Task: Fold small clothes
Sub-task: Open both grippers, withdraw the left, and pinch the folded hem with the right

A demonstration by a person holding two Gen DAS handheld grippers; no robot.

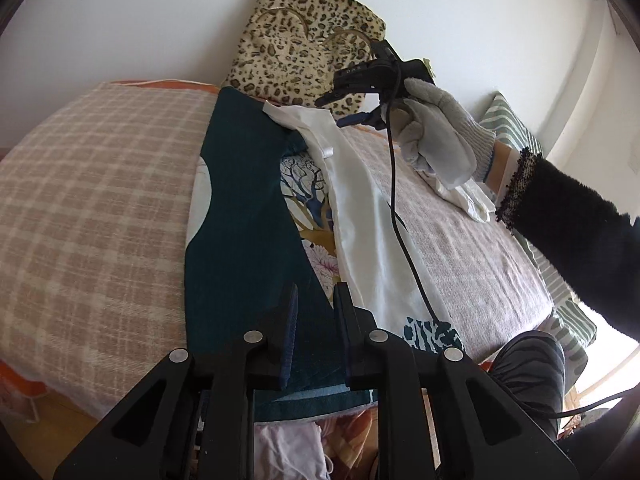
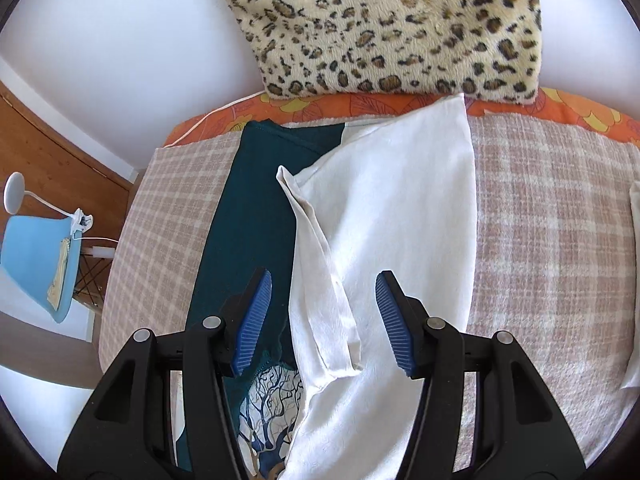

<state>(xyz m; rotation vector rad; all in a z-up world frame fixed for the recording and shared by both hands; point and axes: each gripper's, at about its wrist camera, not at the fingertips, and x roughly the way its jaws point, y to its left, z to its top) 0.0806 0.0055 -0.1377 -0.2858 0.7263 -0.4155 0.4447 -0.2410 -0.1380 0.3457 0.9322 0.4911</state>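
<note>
- The garment [image 1: 248, 216], dark teal with a tree print and a white inner side, lay stretched lengthwise on the bed [image 1: 96, 200], over a pink-and-cream checked blanket.
- Its white side [image 2: 392, 200] was turned over along one long edge, so that the teal [image 2: 248, 216] showed beside it and the tree print [image 2: 272, 400] peeked out between them.
- The left tool [image 1: 316, 300] hung low over the near end of the garment, with its fingers a narrow gap apart; nothing was pinched between them.
- The right tool [image 2: 324, 320] stood with its jaws fairly wide, one blue pad [image 2: 256, 320] over the teal cloth and the other over the white; the pads did not press on the cloth.
- In the left wrist view the right tool [image 1: 348, 108] appeared near the far end of the garment, just above the white edge, held by a hand [image 1: 436, 136] in a pale work glove with a black fuzzy sleeve [image 1: 568, 224] behind it.
- A black cable [image 1: 400, 220] trailed from that tool across the white cloth.
- A leopard-print cushion [image 2: 384, 24] leaned against the white wall at the head of the bed, just beyond the garment.
- A blue chair [image 2: 36, 264] with a white clip lamp [image 2: 16, 196] stood beside the bed.
</note>
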